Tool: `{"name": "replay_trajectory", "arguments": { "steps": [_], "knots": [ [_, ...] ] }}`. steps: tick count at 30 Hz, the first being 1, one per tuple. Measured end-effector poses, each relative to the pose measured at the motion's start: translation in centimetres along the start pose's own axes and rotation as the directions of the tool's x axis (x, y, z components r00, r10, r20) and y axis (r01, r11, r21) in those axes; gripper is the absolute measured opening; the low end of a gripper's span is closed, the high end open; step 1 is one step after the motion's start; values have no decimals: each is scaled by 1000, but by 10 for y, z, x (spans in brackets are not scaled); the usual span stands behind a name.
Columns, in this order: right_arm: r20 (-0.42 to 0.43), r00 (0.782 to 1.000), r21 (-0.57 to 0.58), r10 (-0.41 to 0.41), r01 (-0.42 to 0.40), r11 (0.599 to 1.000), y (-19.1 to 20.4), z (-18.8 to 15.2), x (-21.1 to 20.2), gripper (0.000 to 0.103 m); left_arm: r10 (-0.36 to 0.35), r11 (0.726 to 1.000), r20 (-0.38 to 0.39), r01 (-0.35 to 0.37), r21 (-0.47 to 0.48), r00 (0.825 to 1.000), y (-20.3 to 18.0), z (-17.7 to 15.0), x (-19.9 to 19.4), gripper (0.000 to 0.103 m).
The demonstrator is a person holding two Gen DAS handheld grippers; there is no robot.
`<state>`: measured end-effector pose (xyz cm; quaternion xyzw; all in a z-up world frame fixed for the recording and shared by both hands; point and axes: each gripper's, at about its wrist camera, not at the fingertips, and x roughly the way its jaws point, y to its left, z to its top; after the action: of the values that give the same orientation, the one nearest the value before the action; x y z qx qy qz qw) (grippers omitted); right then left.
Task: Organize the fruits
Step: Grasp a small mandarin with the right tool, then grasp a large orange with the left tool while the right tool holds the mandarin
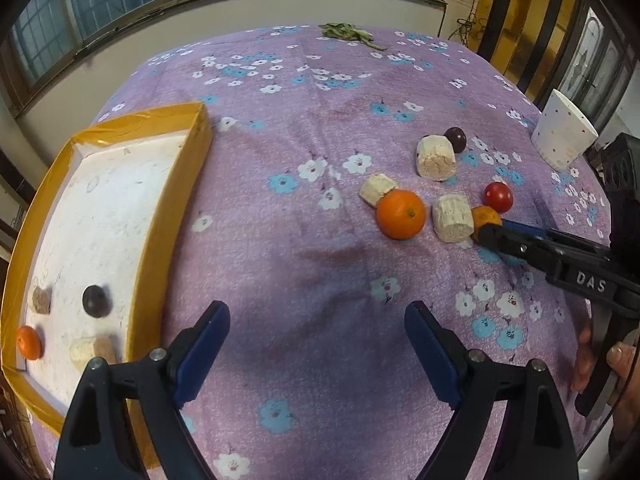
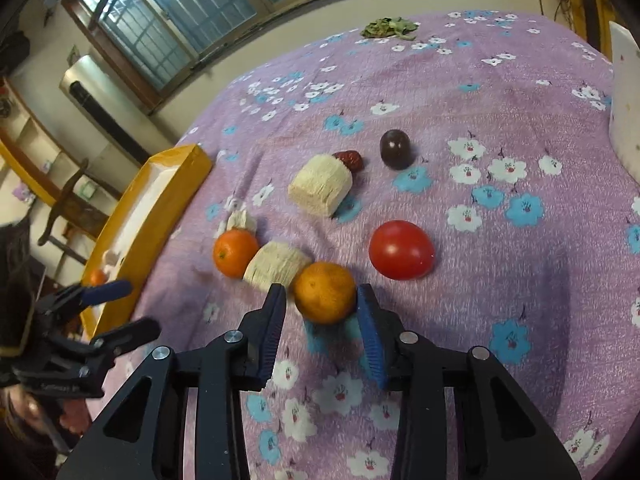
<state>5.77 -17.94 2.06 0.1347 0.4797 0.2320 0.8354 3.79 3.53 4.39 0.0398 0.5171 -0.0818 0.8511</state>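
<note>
My right gripper [image 2: 320, 292] points down at a small orange [image 2: 325, 298] that lies between its blue pads. The right pad touches it and a sliver of cloth shows at the left pad. Beside it lie a red tomato [image 2: 401, 250], a bigger orange [image 2: 235, 252], a dark plum [image 2: 396, 149], a red jujube [image 2: 350, 159] and pale cut chunks [image 2: 320, 184]. My left gripper [image 1: 316, 312] hangs open and empty over bare cloth, next to the yellow-rimmed tray [image 1: 160, 216]. The tray holds an orange [image 1: 29, 342], a dark plum [image 1: 96, 300] and pale chunks [image 1: 86, 350].
A purple flowered cloth [image 1: 304, 160] covers the table. A white dotted cup [image 1: 562, 134] stands at the far right edge. Green leaves [image 1: 348, 34] lie at the far edge. A hand [image 1: 616, 356] holds the right gripper's handle.
</note>
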Motion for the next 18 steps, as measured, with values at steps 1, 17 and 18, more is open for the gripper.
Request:
{"name": "replay_trajectory", "arguments": {
  "steps": [1, 17, 18],
  "knots": [
    [3, 1000, -21, -11, 12, 1000, 1, -2, -3, 36, -1, 1000, -1, 1, 7, 1000, -2, 1, 1, 91],
    [52, 992, -140, -117, 123, 982, 9, -1, -10, 31, -43, 999, -5, 43, 16, 999, -19, 33, 25, 91],
    [45, 992, -120, -121, 125, 985, 4, -3, -14, 31, -52, 999, -1, 52, 15, 999, -21, 35, 28, 91]
  ]
}}
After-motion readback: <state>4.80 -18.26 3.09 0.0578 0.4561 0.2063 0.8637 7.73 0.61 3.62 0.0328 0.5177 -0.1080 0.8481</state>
